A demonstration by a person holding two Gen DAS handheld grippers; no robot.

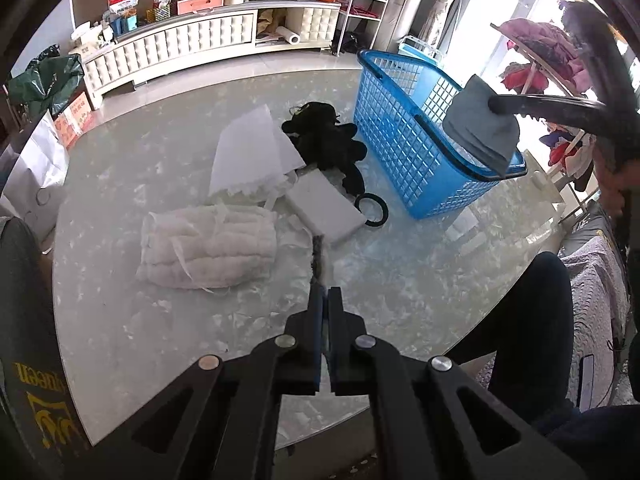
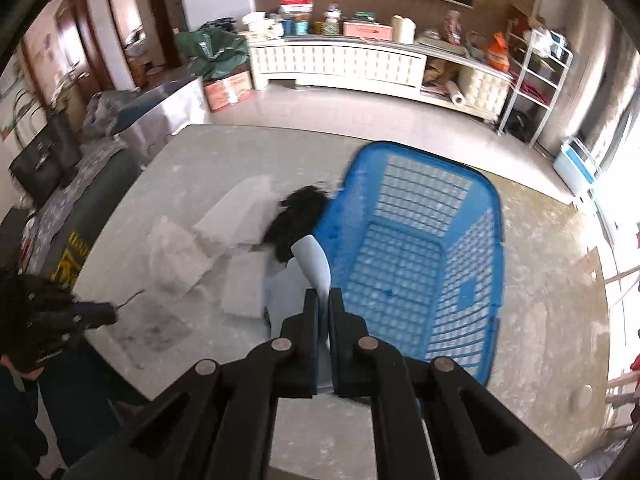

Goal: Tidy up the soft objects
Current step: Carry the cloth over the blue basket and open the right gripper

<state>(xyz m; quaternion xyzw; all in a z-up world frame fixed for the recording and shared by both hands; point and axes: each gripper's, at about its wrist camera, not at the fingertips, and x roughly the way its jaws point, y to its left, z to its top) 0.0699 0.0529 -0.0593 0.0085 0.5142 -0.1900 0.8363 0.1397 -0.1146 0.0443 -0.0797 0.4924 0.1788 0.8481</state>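
Observation:
A blue mesh basket [image 1: 404,128] [image 2: 416,248] stands on the marble table [image 1: 400,272] at the right. My right gripper [image 2: 324,296] is shut on a grey-blue cloth [image 1: 482,128] [image 2: 314,260] and holds it above the basket's near rim. My left gripper [image 1: 325,294] is shut and empty, low over the table's front. On the table lie a white quilted pad [image 1: 208,246], a white folded sheet [image 1: 252,152], a white foam block [image 1: 324,206] and a black plush item [image 1: 328,140] [image 2: 296,216].
A black ring [image 1: 372,208] lies beside the foam block. A white cabinet [image 1: 200,44] with clutter runs along the far wall. A green bag [image 1: 44,80] and boxes stand at the left. A clothes rack [image 1: 552,64] is at the right.

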